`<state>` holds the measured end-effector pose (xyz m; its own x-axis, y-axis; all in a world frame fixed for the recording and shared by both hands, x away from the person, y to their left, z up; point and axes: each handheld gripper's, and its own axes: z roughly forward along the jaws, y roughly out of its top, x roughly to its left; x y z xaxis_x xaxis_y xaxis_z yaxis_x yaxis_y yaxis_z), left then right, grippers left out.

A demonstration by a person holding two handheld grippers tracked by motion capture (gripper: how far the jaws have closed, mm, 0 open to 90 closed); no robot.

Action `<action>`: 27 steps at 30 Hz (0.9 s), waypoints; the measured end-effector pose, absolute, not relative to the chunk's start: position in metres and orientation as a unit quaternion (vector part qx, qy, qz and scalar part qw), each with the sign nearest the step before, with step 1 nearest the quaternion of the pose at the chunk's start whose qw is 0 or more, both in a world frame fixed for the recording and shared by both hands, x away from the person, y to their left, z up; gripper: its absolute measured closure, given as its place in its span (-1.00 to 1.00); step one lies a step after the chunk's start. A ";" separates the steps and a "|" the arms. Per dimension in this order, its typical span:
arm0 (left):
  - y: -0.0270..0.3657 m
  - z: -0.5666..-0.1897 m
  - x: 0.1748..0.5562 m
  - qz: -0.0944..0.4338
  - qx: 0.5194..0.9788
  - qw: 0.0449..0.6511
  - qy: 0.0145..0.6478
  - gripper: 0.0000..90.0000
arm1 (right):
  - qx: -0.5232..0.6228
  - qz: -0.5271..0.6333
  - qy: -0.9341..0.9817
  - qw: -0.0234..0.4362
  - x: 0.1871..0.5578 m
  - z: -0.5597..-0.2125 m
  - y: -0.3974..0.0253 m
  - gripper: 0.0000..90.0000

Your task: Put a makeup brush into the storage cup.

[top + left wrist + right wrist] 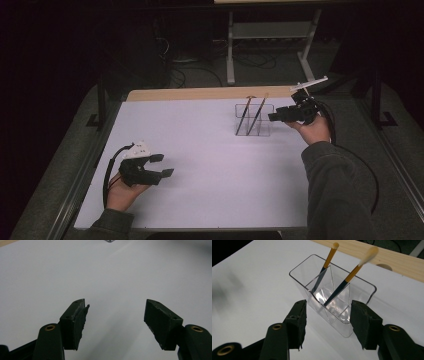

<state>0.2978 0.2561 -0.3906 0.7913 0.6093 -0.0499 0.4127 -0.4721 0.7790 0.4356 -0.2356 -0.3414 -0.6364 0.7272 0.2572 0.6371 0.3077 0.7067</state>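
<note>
Both jaws of my right gripper [325, 323] stand apart, empty, just before the holder [342, 315]. I should close gently on its near wall, since the brushes [344, 285] lean inside.

Left gripper [116, 320] is open, empty.

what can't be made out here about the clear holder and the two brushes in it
- Clear holder: right gripper view; the right gripper with its open jaws covers the near lower corners, so contact cannot be told.
- Two brushes: right gripper view, far ends blurred; high view, too small to tell their tips.
- Left gripper: left gripper view; the holder is cut off by the top edge.
</note>
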 end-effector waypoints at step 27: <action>0.258 -0.393 0.299 0.114 0.847 0.417 0.310 -0.30 | 0.418 0.423 0.802 0.059 0.415 -0.353 -0.242 -0.15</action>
<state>0.2989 0.2576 -0.3926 0.7820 0.6199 -0.0642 0.4290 -0.4607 0.7770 0.4150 -0.2419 -0.3528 -0.6432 0.7201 0.2602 0.6210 0.2917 0.7275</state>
